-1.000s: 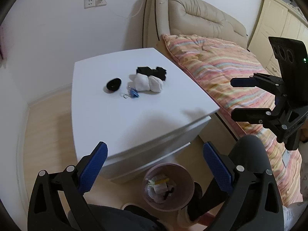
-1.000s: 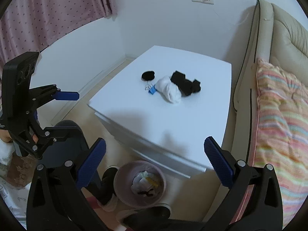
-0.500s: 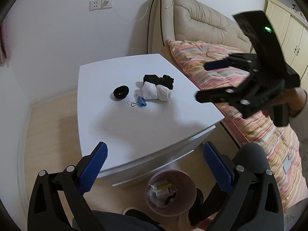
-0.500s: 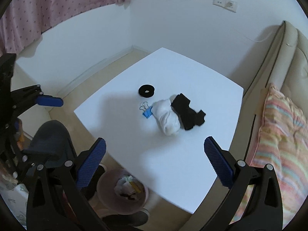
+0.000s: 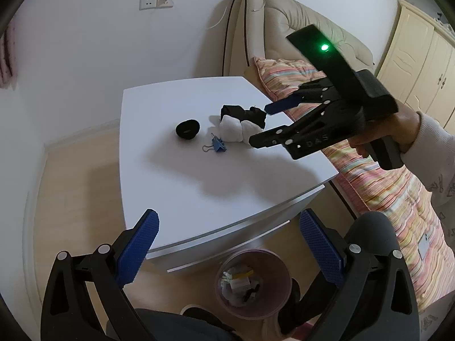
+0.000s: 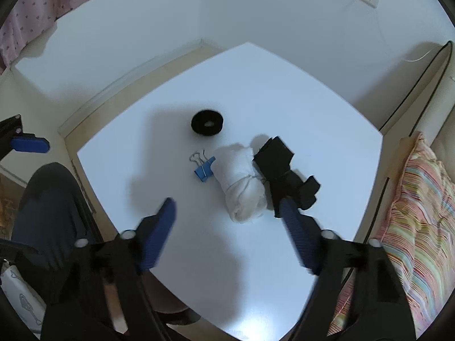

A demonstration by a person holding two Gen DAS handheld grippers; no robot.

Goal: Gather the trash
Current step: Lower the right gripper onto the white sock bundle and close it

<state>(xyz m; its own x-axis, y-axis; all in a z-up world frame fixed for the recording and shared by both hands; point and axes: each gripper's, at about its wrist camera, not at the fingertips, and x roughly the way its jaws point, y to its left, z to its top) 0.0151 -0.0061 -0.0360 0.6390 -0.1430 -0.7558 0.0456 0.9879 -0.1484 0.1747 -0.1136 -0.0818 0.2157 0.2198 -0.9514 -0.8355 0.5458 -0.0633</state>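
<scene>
Two claws: right claw (image 6: 227, 213) closing above white bundle (image 6: 241, 182).

Only readable text: "DAS" embossed on the black lower arm of the right gripper (image 5: 260, 126), at about 3 o'clock in the left wrist view. Lettering may continue; rest illegible.

White table (image 6: 256, 91), blue clip (image 6: 204, 169), striped pastel quilt (image 6: 421, 199).
</scene>
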